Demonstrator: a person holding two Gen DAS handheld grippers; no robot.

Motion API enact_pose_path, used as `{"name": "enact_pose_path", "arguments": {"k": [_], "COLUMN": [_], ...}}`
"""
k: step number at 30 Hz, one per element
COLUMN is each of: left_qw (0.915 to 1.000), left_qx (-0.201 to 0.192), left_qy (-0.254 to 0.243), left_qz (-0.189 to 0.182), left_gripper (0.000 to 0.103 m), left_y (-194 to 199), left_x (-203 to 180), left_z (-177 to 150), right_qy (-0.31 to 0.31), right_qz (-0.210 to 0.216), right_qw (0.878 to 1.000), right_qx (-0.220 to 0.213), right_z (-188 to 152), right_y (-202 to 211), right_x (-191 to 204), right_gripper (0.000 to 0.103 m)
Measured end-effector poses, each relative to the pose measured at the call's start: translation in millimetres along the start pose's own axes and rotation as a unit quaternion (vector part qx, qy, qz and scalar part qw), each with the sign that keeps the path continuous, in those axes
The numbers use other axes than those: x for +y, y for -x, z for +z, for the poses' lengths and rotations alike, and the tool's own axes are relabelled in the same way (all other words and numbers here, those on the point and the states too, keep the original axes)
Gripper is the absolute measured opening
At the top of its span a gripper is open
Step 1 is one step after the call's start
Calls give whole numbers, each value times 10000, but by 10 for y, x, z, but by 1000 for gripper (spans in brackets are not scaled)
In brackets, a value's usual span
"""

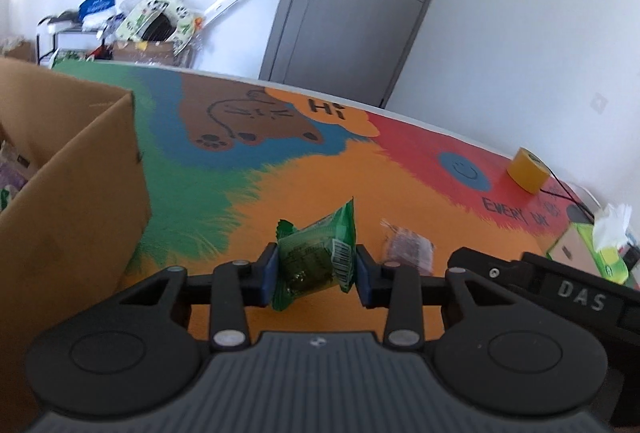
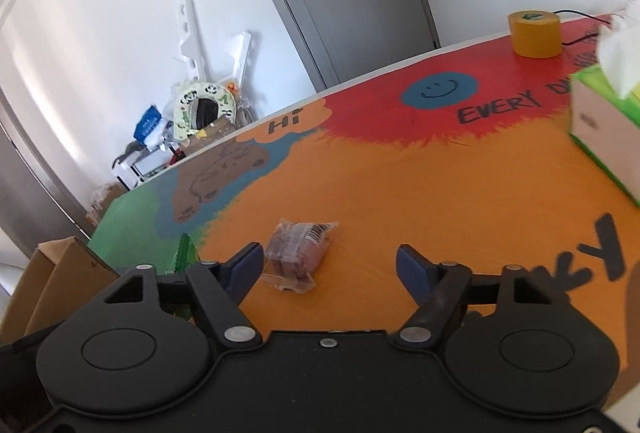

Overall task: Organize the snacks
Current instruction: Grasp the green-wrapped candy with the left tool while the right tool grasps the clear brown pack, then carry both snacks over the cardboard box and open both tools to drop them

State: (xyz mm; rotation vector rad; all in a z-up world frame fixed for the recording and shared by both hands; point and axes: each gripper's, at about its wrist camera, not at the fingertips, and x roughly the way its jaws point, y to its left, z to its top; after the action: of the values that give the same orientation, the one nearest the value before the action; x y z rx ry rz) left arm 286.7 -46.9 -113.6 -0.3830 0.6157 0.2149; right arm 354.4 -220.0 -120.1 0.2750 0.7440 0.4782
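Note:
My left gripper [image 1: 316, 273] is shut on a green snack packet [image 1: 316, 257], its blue pads pressing both sides, and holds it just above the painted table [image 1: 320, 185]. A clear-wrapped brownish snack [image 1: 408, 247] lies on the orange patch to its right. In the right wrist view that same clear-wrapped snack [image 2: 298, 251] lies flat between my right gripper's [image 2: 330, 265] fingers, close to the left pad [image 2: 248, 265] and far from the right one; the jaws stand open. A brown cardboard box [image 1: 72, 185] with snacks inside stands at the left; the cardboard box's corner [image 2: 60, 273] shows at lower left.
A yellow tape roll [image 1: 528, 169] sits at the table's far right, with a black cable behind it. A green tissue box [image 2: 604, 125] stands on the right side. A grey door [image 1: 352, 5] and cluttered shelves [image 1: 120, 29] lie beyond the table.

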Motion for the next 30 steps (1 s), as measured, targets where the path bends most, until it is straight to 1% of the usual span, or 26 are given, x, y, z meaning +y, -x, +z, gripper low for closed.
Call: {"name": "enact_pose_path", "arguments": {"k": [3,10,13,15,16,17,18,19,20,22,25,30], "left_qw": [9998,9993,9988,9985,9985,9984,9985,9986,9987,9989,9992,9998], "left_qx": [-16,-88,-104,-92,-86,-77,-63,-59,-66,-60,-61,-79], "left_qy": [188,312,377,401,400,397,388,374,350,313,236,-16], "left_qz": [81,204,300,358,377,383,382,374,366,350,302,177], "left_gripper": [38,38,38,38,38,38,38,38,38,38,38,38], "left_y": [-32,-64,-73,-78,-78,-76,-72,-60,-45,-15,32,207], "left_x": [60,102,123,140,137,131,123,116,103,76,25,-82], "left_z": [42,83,81,75,70,61,54,49,41,26,-10,-81], "right_qy": [-9,-46,3,5,-9,-7,59,98,73,-120,-223,-515], "right_qz": [-6,119,87,8,-41,-70,-125,-166,-124,-54,-76,-56], "right_qw": [10000,9999,9998,9997,9995,9993,9995,9994,9994,9994,9994,9986], "right_qx": [34,102,162,260,310,354,287,298,315,335,245,-46], "right_z": [37,133,160,152,137,116,90,76,71,50,-10,-139], "right_y": [-96,-282,-391,-467,-495,-509,-478,-461,-443,-378,-266,1], "right_x": [72,199,255,269,265,256,267,264,247,182,130,34], "right_gripper": [70,70,70,65,56,50,46,39,35,34,33,33]}}
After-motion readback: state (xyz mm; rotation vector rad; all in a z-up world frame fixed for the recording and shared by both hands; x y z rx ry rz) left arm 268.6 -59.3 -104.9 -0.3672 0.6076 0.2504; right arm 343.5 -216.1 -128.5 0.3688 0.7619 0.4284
